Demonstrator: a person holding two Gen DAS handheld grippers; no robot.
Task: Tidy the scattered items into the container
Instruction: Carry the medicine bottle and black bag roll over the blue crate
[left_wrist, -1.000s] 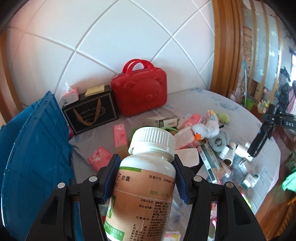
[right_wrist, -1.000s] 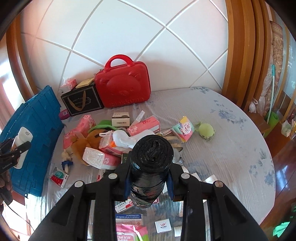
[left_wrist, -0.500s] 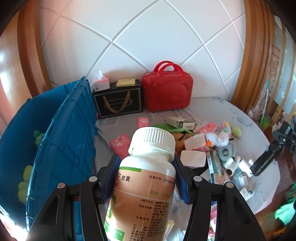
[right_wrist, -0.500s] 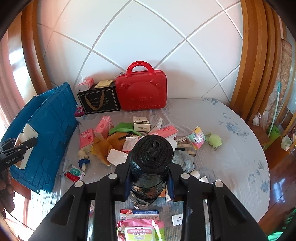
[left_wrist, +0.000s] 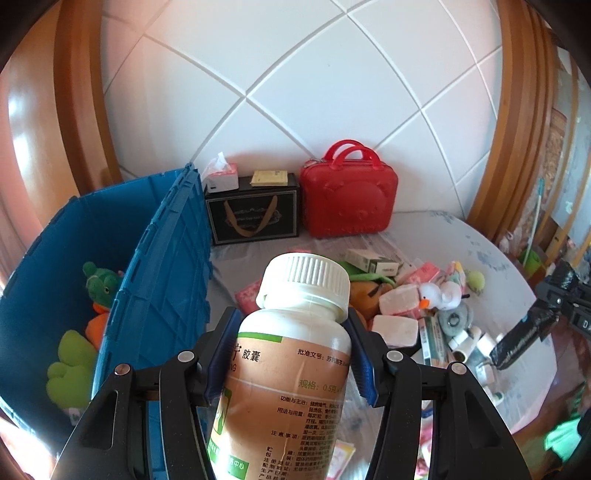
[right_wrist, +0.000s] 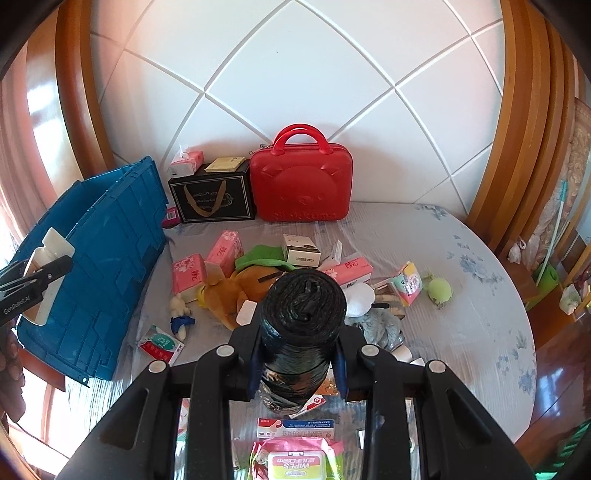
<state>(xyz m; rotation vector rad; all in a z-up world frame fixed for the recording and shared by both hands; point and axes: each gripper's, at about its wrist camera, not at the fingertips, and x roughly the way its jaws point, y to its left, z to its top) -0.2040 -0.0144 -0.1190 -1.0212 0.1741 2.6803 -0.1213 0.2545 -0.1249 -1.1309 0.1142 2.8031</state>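
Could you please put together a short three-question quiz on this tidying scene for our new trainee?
1. True or false: the left gripper holds a white-capped bottle.
2. What does the right gripper hold? A) a tissue pack B) a black bag roll C) a plush duck
3. Fill in: the green plush toys already lie in the ____ crate.

Key: 1 true; 2 B; 3 blue
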